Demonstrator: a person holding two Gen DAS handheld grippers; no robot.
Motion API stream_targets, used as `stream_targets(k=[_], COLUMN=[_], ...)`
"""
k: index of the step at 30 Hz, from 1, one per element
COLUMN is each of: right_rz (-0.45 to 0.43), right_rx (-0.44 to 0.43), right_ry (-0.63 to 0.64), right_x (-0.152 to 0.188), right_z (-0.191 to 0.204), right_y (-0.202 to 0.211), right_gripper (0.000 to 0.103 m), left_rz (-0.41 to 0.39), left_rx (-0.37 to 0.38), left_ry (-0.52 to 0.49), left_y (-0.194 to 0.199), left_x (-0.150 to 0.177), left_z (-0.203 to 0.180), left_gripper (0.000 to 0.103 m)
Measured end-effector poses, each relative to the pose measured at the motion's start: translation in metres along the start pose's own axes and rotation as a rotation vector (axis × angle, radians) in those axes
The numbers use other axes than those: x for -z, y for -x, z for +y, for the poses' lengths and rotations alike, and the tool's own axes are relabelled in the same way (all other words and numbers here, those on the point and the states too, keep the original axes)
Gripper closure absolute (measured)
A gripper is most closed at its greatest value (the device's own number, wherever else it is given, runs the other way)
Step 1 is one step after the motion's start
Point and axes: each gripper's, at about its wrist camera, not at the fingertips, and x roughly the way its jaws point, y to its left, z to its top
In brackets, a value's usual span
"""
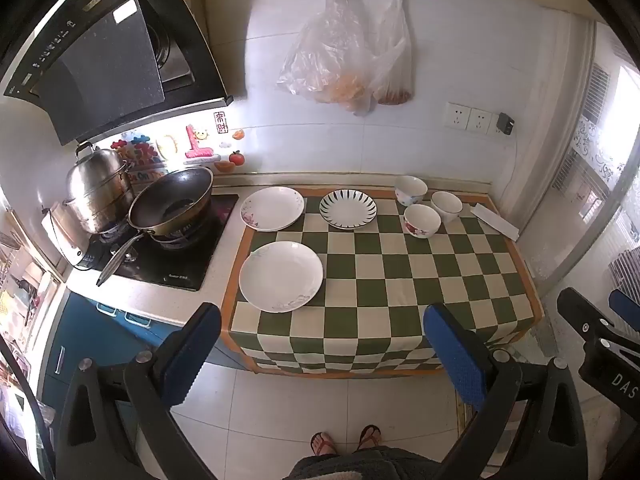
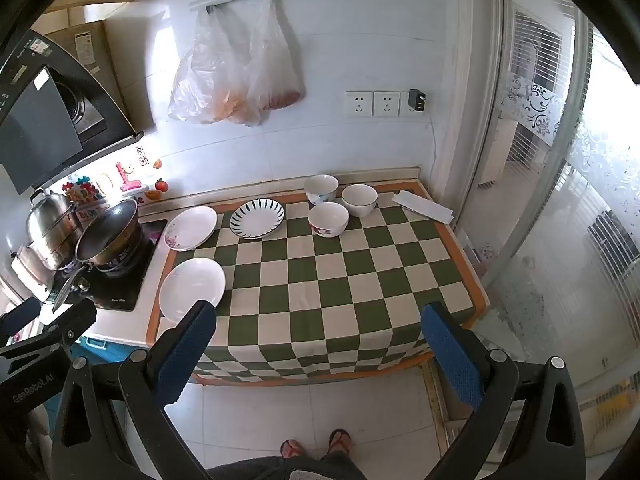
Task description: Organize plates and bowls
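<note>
Green-and-cream checks cover the tablecloth (image 1: 400, 280) that fills the middle of both views, and on it lie three plates and three bowls. Two white plates sit at the cloth's left edge, the near plate (image 1: 281, 276) lower in the frame and the far plate (image 1: 272, 208) above it, with a striped plate (image 1: 348, 209) just right of the far one. At upper right of the cloth the bowls cluster: a flowered bowl (image 1: 421, 220) nearest, a plain white bowl (image 1: 446, 205) beside it, a third bowl (image 1: 411, 190) behind them.

The left wrist view shows the whole stove at left, with one wok (image 1: 172, 202) and one steel steamer pot (image 1: 100, 188). The right wrist view shows more of the frosted glass door (image 2: 560, 208) at right.

The left gripper (image 1: 322, 354) hangs at the bottom of its frame, fingers spread wide on nothing. The right gripper (image 2: 318, 350) is likewise wide apart and empty. Two plastic bags (image 1: 344, 52) hang on the wall.
</note>
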Motion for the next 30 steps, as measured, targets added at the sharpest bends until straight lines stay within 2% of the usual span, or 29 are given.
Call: stream_targets(k=[30], right_rz=[0.006], right_rx=[-0.005], right_ry=[-0.001], right_x=[0.002], right_z=[0.002], right_y=[-0.003], right_gripper=[0.000], left_rz=[-0.004], left_rx=[-0.002], left_ry=[-0.010], left_y=[0.001], left_x=[-0.010], left_z=[-0.005], left_gripper=[0.000])
